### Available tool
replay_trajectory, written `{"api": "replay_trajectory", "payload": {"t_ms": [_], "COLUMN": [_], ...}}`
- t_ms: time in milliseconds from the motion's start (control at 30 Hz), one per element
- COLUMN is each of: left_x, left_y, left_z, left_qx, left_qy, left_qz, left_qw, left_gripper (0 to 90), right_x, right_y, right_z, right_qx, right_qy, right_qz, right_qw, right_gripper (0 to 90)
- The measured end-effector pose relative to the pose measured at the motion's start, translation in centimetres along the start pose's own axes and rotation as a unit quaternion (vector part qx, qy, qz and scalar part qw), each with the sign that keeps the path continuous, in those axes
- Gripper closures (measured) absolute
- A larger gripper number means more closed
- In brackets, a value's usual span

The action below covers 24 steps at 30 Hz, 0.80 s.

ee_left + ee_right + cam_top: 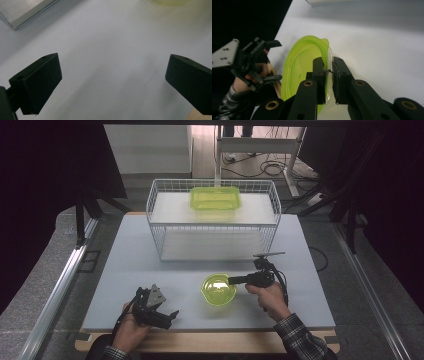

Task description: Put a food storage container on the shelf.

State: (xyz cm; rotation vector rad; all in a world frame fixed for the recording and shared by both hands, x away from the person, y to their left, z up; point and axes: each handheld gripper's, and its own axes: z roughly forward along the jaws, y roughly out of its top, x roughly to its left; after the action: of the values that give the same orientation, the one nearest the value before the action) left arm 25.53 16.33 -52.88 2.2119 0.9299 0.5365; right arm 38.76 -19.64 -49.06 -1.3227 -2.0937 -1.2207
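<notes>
In the high view, a green bowl sits on the table at lower centre of the frame, in front of a white wire basket. Inside that basket, near its far wall at upper centre, lies a green rectangular container. The right gripper, held by a hand coming up from the lower right, lies level and points toward the left of the frame, its tips at the bowl's right rim. The left gripper rests at lower left, well apart from the bowl, with a grey three-cornered plate on top.

In the left gripper view, the left gripper has its two black jaws spread wide at the frame's left and right edges, with bare table between them and nothing held. A faint green patch of the bowl shows at the top edge.

In the right gripper view, the right gripper is clenched on the bowl's rim at centre: one jaw lies inside the wall, the other outside, and the thin green wall is pinched between them. The other gripper and its hand sit at left.
</notes>
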Motion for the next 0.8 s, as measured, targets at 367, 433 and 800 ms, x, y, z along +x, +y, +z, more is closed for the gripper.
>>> {"api": "replay_trajectory", "payload": {"t_ms": [367, 433, 800], "left_x": [0.1, 0.1, 0.1], "left_y": [0.0, 0.0, 0.0], "left_z": [-0.1, -0.1, -0.1], "left_qx": [-0.004, -0.005, -0.005], "left_qy": [-0.001, -0.001, -0.001], "left_qz": [-0.006, -0.007, -0.007], "left_qw": [1.0, 1.0, 1.0], "left_gripper": [0.4, 0.4, 0.4], "right_x": [1.2, 1.5, 2.9], "right_y": [1.2, 1.6, 3.3], "right_z": [-2.5, -3.1, -5.5], "right_qx": [-0.033, -0.042, -0.074], "right_qy": [0.015, 0.019, 0.036], "right_qz": [0.002, 0.001, 0.002], "right_qw": [0.9993, 0.9989, 0.9966], "right_gripper": [81.5, 81.5, 81.5]}}
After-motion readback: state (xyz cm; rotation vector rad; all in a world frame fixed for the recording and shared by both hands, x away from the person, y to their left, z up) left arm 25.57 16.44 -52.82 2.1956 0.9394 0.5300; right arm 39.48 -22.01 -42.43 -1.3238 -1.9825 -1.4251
